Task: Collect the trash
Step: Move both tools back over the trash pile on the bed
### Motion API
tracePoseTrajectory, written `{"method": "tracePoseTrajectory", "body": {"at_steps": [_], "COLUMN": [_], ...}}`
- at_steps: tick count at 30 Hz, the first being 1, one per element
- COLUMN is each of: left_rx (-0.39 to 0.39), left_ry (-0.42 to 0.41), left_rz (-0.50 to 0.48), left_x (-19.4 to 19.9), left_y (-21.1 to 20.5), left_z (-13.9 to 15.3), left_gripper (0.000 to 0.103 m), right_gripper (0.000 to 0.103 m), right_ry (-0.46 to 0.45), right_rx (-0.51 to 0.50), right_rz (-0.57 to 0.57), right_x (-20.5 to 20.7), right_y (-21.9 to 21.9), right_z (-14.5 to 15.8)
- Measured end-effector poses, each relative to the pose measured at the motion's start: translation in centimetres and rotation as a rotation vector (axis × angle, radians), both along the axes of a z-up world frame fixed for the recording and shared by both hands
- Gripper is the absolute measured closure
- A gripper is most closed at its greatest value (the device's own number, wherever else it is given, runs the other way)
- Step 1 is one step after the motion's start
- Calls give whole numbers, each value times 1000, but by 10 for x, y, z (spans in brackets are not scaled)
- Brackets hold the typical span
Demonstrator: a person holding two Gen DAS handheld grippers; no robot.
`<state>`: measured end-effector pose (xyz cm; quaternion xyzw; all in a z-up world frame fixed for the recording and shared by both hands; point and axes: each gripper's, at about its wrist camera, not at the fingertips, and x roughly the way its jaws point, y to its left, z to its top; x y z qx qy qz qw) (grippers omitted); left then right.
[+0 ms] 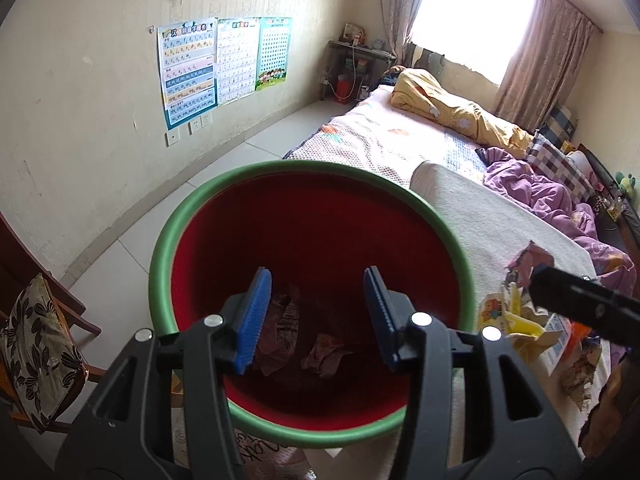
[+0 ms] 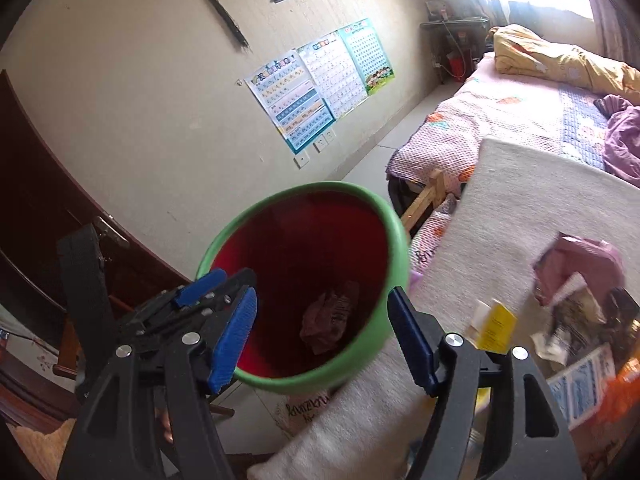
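Note:
A red bin with a green rim [image 1: 304, 166] stands beside a white towel-covered surface [image 1: 480, 220]. My left gripper [image 1: 318, 318] hangs open over the bin's mouth, nothing between its blue pads. Crumpled wrappers [image 1: 280, 332] lie at the bin's bottom. In the right wrist view my right gripper [image 2: 324, 340] is open and empty above the bin's rim [image 2: 304, 190], and the left gripper [image 2: 224, 280] shows just to its left. Loose trash [image 2: 572, 308] and a small yellow box [image 2: 496, 326] lie on the towel to the right. The pile [image 1: 520, 320] also shows in the left wrist view.
A bed [image 1: 400, 136] with yellow and purple bedding runs toward the window. A wooden chair with a floral cushion [image 1: 36, 352] stands at the left. A dark wooden door [image 2: 32, 184] is behind the bin. Tiled floor [image 1: 260, 132] lies between the wall and the bed.

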<state>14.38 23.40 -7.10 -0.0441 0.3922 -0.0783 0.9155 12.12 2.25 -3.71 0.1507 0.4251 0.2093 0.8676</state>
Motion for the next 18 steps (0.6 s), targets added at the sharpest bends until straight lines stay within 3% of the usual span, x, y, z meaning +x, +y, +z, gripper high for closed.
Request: {"method": "tracePoseTrajectory", "body": {"at_steps": [10,14,18], "left_rx": [8,5,11], "left_ry": [-28,1,48], "left_rz": [-136,-197,-216], "left_x": [-32,-47,-55], "left_y": [-76,-112,-141], "left_z": [14,6,-10], "left_gripper": [54,47,46], "right_gripper": [36,36,36], "right_ry": [-17,4,34], "right_rx": [-127,-153,-151], "right_rz": [-136,-192,-223], "right_x": [-67,-86,-104], "right_y": [-83,-121,-152], "right_z": [-5,-12,-22]}}
